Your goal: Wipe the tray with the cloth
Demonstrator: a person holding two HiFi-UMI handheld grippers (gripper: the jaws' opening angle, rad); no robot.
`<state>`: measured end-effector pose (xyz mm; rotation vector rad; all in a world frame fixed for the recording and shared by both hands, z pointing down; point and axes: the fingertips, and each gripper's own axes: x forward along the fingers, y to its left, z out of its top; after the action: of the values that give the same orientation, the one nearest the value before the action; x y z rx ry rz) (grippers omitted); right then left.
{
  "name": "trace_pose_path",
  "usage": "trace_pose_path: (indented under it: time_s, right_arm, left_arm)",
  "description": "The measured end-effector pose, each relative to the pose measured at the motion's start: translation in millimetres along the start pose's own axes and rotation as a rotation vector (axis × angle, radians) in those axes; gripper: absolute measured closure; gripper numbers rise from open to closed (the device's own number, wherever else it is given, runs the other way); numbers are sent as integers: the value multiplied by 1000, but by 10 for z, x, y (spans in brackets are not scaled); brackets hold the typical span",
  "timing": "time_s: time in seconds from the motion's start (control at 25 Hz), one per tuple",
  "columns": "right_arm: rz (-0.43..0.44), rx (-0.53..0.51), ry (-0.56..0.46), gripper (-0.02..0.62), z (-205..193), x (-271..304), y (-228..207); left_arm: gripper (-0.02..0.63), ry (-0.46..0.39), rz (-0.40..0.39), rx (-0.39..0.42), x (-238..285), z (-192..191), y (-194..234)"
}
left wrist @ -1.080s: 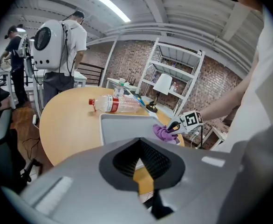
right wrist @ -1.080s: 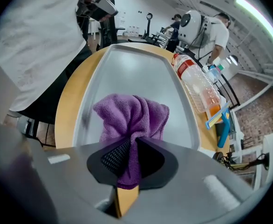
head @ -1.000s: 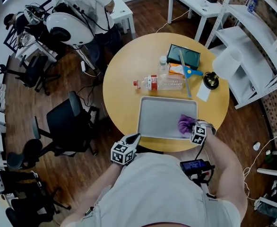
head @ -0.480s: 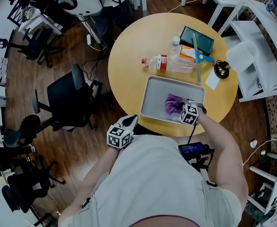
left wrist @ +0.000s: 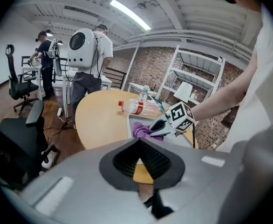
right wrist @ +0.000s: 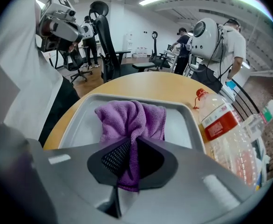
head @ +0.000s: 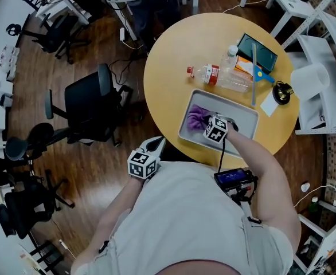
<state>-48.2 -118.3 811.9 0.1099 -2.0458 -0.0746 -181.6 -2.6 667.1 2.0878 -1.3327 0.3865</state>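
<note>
Two grippers: fingers of right gripper (right wrist: 131,146) tight on purple cloth (right wrist: 133,117) in tray (right wrist: 86,110); left gripper (left wrist: 139,144) fingers together, empty.

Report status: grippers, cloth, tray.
Right gripper shut on purple cloth, cloth inside tray. Left gripper shut, empty, off the table. Bottle lies just outside tray, nothing else inside it.

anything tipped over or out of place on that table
The clear plastic bottle lies on its side just beyond the tray instead of standing. No spill is visible, and the purple cloth sits inside the tray.
</note>
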Motion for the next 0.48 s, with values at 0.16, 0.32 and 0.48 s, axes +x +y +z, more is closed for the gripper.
trace_pose_path:
  time_s: [0.16,0.32,0.48]
  right_arm:
    - [-3,-14,-5,555,295,172,-88]
    - [9,-61,35,552,425,196,-120]
    - [-9,-22,63,552,270,119,-216]
  left_arm:
    - [606,-1,18,-8,-61,-16,54]
    - [606,-2,15,-8,-67,-12,62]
    - [606,-4,-10,3,-11,35,34]
